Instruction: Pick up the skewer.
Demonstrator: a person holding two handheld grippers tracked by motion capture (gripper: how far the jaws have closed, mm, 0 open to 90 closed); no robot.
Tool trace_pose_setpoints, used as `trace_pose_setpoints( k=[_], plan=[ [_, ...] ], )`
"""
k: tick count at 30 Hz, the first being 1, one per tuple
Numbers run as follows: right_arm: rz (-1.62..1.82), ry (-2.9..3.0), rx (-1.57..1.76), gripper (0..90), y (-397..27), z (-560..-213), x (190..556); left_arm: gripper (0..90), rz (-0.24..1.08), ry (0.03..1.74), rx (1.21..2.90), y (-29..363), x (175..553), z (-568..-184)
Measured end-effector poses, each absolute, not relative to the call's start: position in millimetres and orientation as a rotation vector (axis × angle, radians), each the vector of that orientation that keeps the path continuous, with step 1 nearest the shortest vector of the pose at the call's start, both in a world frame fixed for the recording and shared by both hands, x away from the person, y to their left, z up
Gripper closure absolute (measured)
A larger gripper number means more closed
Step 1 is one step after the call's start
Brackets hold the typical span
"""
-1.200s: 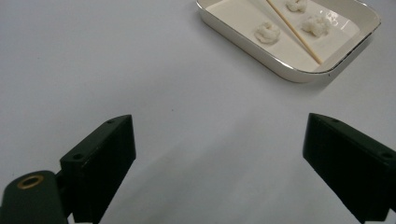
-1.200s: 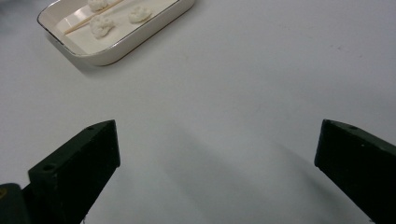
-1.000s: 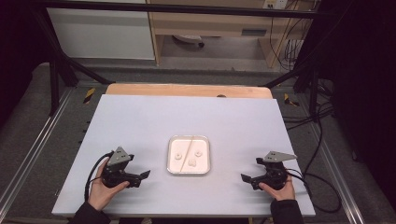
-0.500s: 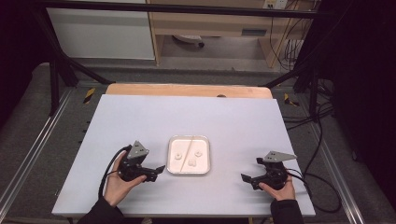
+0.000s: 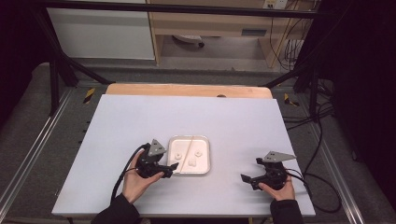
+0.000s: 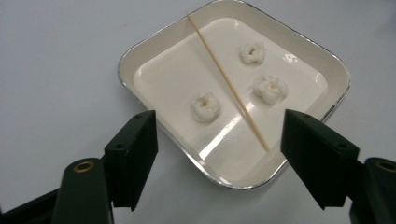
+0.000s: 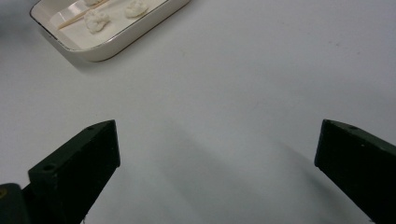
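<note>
A white square tray [image 5: 204, 164] with a silvery rim sits mid-table. Three small white puffs [image 6: 205, 106] and a thin wooden skewer [image 6: 226, 79] lie in the tray [image 6: 173, 79]. My left gripper [image 5: 172, 169] hovers at the tray's near-left corner, pointing at it. Its jaws [image 6: 217, 140] have just been closing but stand open, framing the tray's near edge with nothing pressed between them. My right gripper [image 5: 250, 170] rests on the table to the tray's right, and its jaws [image 7: 219, 140] stand wide open over bare tabletop. The tray [image 7: 121, 37] lies further off at the upper left.
The white tabletop [image 5: 140, 121] has a wooden strip [image 5: 187, 90] along its far edge. Metal frame rails run along both sides, and cables trail off the table's right side [image 5: 322, 182].
My left gripper has moved right across the table to the tray's near-left corner, and its jaws look narrower. The right gripper has kept still.
</note>
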State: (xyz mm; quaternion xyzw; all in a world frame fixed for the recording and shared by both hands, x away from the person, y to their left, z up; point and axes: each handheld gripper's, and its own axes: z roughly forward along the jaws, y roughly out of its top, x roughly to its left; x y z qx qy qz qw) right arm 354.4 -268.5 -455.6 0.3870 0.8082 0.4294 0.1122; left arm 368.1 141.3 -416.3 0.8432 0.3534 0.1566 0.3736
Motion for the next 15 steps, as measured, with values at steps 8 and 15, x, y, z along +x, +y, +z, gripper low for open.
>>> trace_pose_setpoints(
  k=[8, 15],
  plan=[
    [1.26, 2.373, 1.134, 0.7, -268.6, -455.6, 354.4, 43.0, 0.365, 0.922, 2.163, 120.3, 372.8, -420.7],
    [1.26, 2.374, 1.131, 0.7, -268.6, -455.6, 354.4, 58.3, 0.348, 0.951, 2.169, 106.9, 375.6, -425.7]
  ],
)
